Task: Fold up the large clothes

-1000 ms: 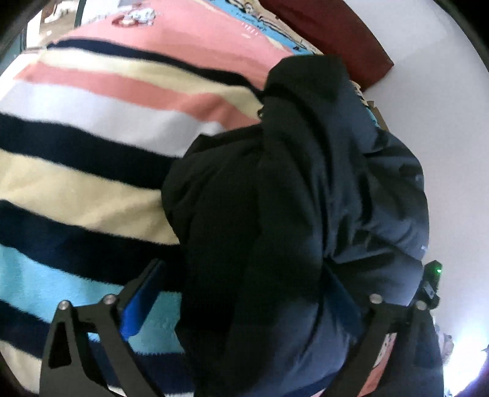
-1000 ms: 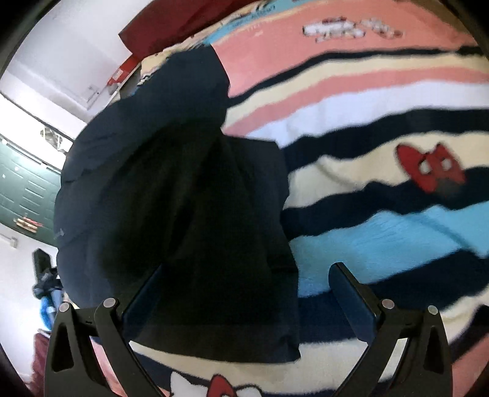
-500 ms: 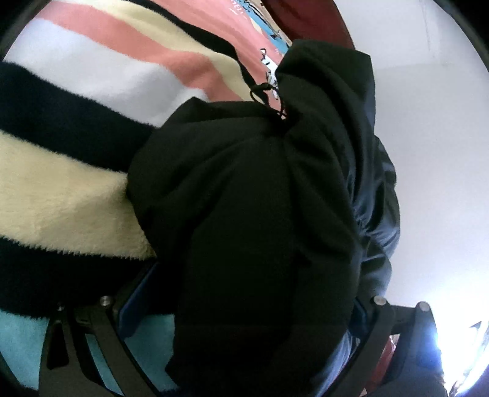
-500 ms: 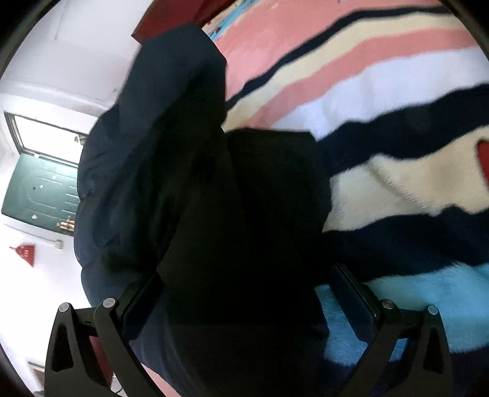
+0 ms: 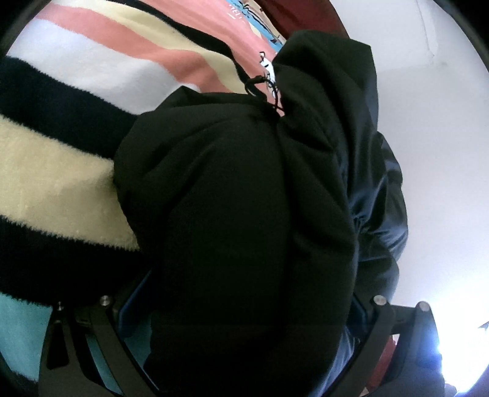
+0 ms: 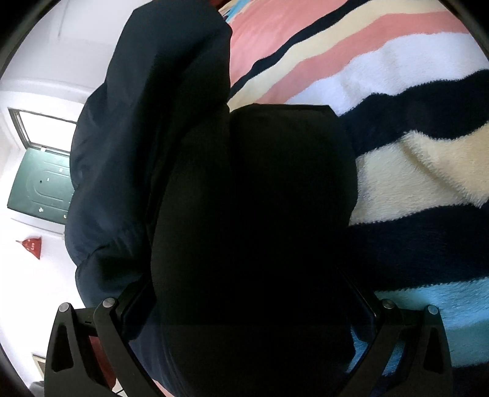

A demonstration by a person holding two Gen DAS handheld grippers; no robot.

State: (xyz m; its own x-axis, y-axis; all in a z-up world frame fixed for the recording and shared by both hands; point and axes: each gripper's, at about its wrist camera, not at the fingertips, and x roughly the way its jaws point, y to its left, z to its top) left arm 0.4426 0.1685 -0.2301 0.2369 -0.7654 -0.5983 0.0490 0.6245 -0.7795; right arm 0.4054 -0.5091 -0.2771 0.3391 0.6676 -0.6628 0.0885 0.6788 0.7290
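**Inspector:** Report on the left gripper (image 5: 244, 308).

**Assistant:** Its two fingers stand wide apart. A thick bundle of the dark jacket (image 5: 244, 213) fills the whole gap between them. The blue pad of the left finger (image 5: 134, 302) shows beside the cloth. I cannot tell whether the pads press on the fabric or merely flank it.

**Inspector:** And the right gripper (image 6: 247, 308)?

**Assistant:** The same finding. The fingers are spread wide, and the jacket (image 6: 250, 220) bulges between them and hides the inner faces. Whether it has a hold on the cloth cannot be told.

**Inspector:** Location of the garment?

**Assistant:** It is bunched up close in front of both cameras, over a fleecy striped blanket (image 5: 61, 183) in bands of pink, cream, white, navy and light blue. The near part is matte black; a shinier navy part (image 6: 122, 152) lies to the far side. A thin black drawcord (image 5: 259, 88) trails from its upper edge onto a pink stripe.

**Inspector:** Surroundings?

**Assistant:** In the right wrist view, the blanket (image 6: 412, 171) runs off to the right. To the left stand a white wall, a green door (image 6: 39, 180) under a bright window (image 6: 45, 128), and a small red hanging ornament (image 6: 30, 245). In the left wrist view, a dark red cloth (image 5: 293, 15) lies at the top edge.
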